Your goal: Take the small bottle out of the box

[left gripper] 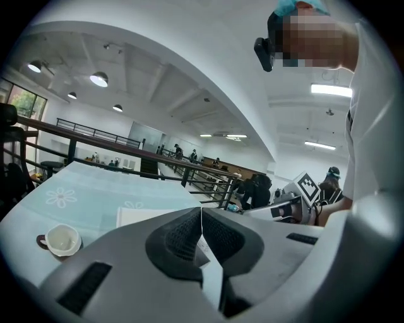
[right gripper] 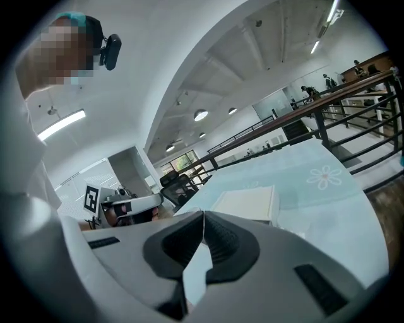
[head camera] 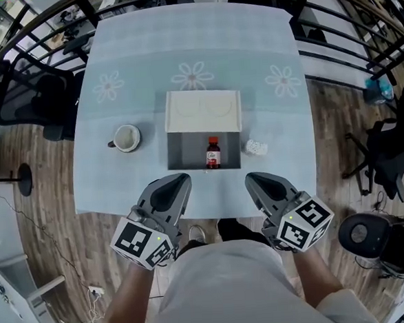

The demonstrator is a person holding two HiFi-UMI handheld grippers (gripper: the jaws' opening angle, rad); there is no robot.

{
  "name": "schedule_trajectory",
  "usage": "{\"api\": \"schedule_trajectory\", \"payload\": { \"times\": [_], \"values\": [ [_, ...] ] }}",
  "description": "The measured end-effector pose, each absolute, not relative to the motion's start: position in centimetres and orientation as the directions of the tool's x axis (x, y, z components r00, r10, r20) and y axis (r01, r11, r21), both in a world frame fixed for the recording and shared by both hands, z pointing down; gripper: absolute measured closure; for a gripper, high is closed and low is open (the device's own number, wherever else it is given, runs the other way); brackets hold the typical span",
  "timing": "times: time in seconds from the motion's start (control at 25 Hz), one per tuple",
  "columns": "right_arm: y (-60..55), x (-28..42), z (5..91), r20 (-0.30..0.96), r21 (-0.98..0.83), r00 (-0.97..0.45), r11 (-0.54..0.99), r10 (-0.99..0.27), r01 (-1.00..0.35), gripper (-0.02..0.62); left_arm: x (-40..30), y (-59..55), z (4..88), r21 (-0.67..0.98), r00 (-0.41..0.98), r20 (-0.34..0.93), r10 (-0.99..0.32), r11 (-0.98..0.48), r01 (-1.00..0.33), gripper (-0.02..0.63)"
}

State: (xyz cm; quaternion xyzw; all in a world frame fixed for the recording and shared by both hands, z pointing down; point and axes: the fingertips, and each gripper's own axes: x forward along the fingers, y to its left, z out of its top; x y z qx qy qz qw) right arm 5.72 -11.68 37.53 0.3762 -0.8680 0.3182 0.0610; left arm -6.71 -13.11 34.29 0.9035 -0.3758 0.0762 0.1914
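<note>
A small dark bottle (head camera: pixel 213 153) with a red cap and a red-and-white label stands upright in an open grey box (head camera: pixel 182 154) at the middle of the table. The box's cream lid (head camera: pixel 203 111) is folded back on the far side. My left gripper (head camera: pixel 178 182) is shut and empty, held near the table's front edge, left of the box. My right gripper (head camera: pixel 253 181) is also shut and empty, to the right of the box at the same edge. In both gripper views the jaws meet with nothing between them: left gripper (left gripper: pixel 201 214), right gripper (right gripper: pixel 203 217).
A white mug (head camera: pixel 126 138) stands left of the box, also seen as the mug (left gripper: pixel 61 240). A small white crumpled object (head camera: pixel 256 147) lies right of the box. The table (head camera: pixel 112 53) has a pale blue flowered cloth. Black railings and office chairs surround it.
</note>
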Motion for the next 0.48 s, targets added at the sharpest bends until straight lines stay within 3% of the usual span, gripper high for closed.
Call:
{"api": "schedule_trajectory", "payload": {
  "times": [0.48],
  "values": [
    [-16.5, 11.0, 39.8, 0.335, -0.547, -0.745, 0.525, -0.576, -0.652, 0.574, -1.5, -18.1, 37.3, 0.286, 0.665, 0.338, -0.666, -0.601, -0.747, 0.584]
  ]
}}
